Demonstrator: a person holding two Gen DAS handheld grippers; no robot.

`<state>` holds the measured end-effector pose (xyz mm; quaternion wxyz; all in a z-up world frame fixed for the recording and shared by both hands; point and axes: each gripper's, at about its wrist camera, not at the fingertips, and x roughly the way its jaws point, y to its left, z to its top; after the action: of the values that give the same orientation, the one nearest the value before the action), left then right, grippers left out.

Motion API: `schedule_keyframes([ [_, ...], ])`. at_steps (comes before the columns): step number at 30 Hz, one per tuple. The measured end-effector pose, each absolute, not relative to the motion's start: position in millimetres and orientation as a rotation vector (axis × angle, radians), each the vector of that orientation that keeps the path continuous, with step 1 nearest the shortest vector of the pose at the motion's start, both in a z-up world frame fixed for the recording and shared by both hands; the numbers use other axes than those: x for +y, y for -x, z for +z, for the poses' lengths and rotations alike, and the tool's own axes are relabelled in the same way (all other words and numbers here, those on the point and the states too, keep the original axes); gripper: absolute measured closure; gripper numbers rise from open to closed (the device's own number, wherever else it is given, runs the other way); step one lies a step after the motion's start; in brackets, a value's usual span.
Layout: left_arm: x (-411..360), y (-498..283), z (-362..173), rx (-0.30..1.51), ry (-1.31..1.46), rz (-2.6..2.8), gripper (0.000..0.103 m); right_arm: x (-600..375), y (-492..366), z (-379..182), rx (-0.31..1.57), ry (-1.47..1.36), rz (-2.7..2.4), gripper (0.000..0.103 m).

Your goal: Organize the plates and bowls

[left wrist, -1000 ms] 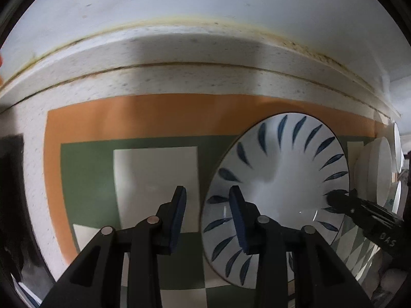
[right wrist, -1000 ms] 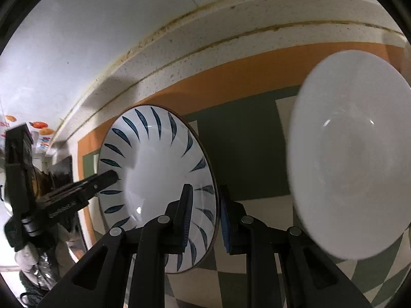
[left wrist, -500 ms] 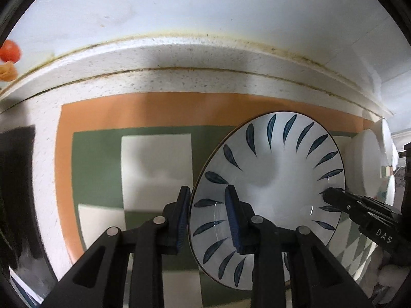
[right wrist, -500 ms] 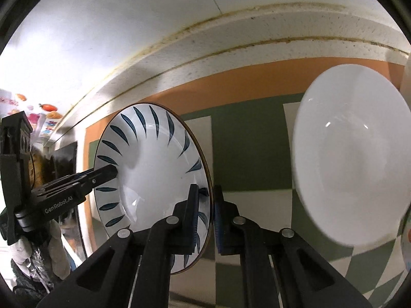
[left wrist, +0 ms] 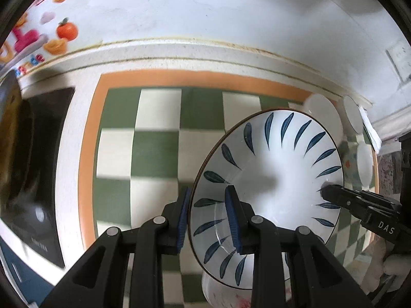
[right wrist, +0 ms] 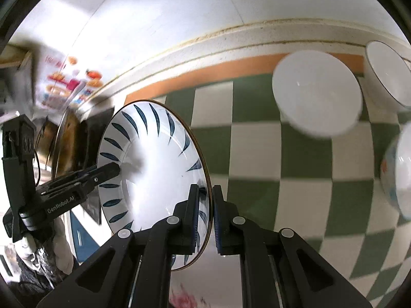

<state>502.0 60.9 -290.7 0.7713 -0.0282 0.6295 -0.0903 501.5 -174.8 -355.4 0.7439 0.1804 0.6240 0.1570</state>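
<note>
A white plate with blue leaf marks [left wrist: 277, 179] is held between both grippers, lifted above the checked mat. My left gripper [left wrist: 209, 218] is shut on its left rim; my right gripper [right wrist: 205, 211] is shut on its right rim [right wrist: 203, 179]. The right gripper's fingers also show in the left wrist view [left wrist: 359, 205], and the left gripper's in the right wrist view [right wrist: 77, 182]. A white bowl with a reddish pattern [left wrist: 226, 295] lies directly below the plate, mostly hidden.
A green and white checked mat with an orange border [left wrist: 154, 154] covers the counter. White bowls [right wrist: 316, 95] [right wrist: 388, 77] and a patterned bowl [right wrist: 398, 174] stand at the right. A dark appliance [left wrist: 33, 166] is at the left. The wall [left wrist: 205, 12] is behind.
Both grippers have risen and pulled back with the plate, so more of the mat and bowls show. The left gripper has closed onto the plate's rim.
</note>
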Motion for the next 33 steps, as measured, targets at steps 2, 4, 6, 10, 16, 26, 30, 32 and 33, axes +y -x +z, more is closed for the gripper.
schedule_keyframes([
  [2,54,-485,-286,1.363,0.064,-0.191,0.078,-178,-479,-349,1.374,-0.388,0.359,0.091],
  [4,51,-470,-284,1.367,0.066,-0.187,0.078,-182,-461,-344,1.372,-0.386,0.371,0.091],
  [6,47,-457,-284,1.372,0.071,-0.186,0.078,-184,-444,-341,1.372,-0.381,0.380,0.091],
  [10,42,-433,-288,1.389,0.077,-0.179,0.078,-189,-415,-345,1.391,-0.383,0.394,0.091],
  [16,33,-407,-310,1.436,0.079,-0.170,0.078,-198,-391,-371,1.444,-0.390,0.396,0.091],
  [26,22,-397,-346,1.490,0.052,-0.133,0.077,-197,-383,-420,1.515,-0.369,0.371,0.091],
  [30,20,-397,-353,1.502,0.039,-0.128,0.077,-196,-386,-427,1.525,-0.364,0.367,0.091],
  [32,19,-397,-357,1.510,0.024,-0.121,0.077,-195,-388,-428,1.528,-0.359,0.366,0.091],
  [33,18,-398,-359,1.512,0.021,-0.116,0.077,-194,-388,-428,1.531,-0.359,0.366,0.091],
])
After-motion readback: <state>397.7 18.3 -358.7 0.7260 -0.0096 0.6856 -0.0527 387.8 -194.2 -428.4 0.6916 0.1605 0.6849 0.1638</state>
